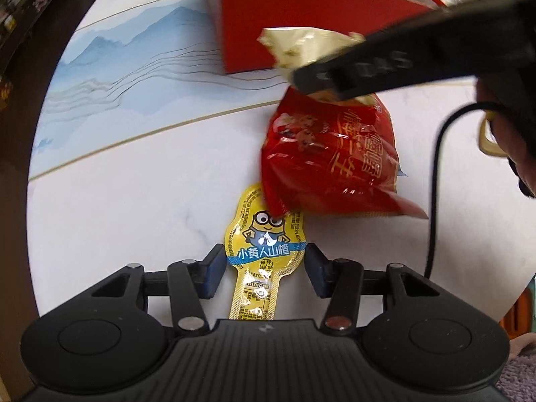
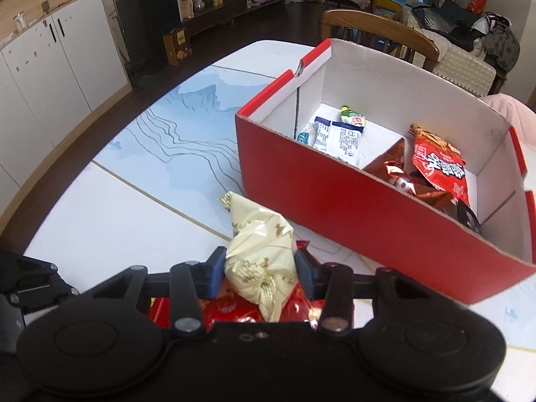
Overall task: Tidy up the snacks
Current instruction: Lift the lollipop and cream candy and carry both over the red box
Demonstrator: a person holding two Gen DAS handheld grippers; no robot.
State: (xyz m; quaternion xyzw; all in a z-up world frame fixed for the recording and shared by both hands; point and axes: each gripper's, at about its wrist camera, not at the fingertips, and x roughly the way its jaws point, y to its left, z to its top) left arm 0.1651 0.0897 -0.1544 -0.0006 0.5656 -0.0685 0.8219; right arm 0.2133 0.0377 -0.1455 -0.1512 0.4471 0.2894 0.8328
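My right gripper (image 2: 261, 264) is shut on the cream-gold top of a red snack bag (image 2: 259, 251) and holds it above the table. In the left wrist view that bag (image 1: 331, 164) hangs from the right gripper's fingers (image 1: 338, 78). My left gripper (image 1: 264, 268) is open around a yellow Minions hawthorn snack (image 1: 263, 238) lying flat on the table; the pads do not press it. The red bag overlaps the yellow snack's far end. An open red cardboard box (image 2: 351, 214) with white inside holds several snack packets and stands just beyond the bag.
The white table (image 1: 134, 201) has a blue mountain print (image 2: 187, 127). A black cable (image 1: 435, 181) runs down the right side. A wooden chair (image 2: 378, 30) stands behind the box. Cabinets and the floor lie beyond the table's left edge.
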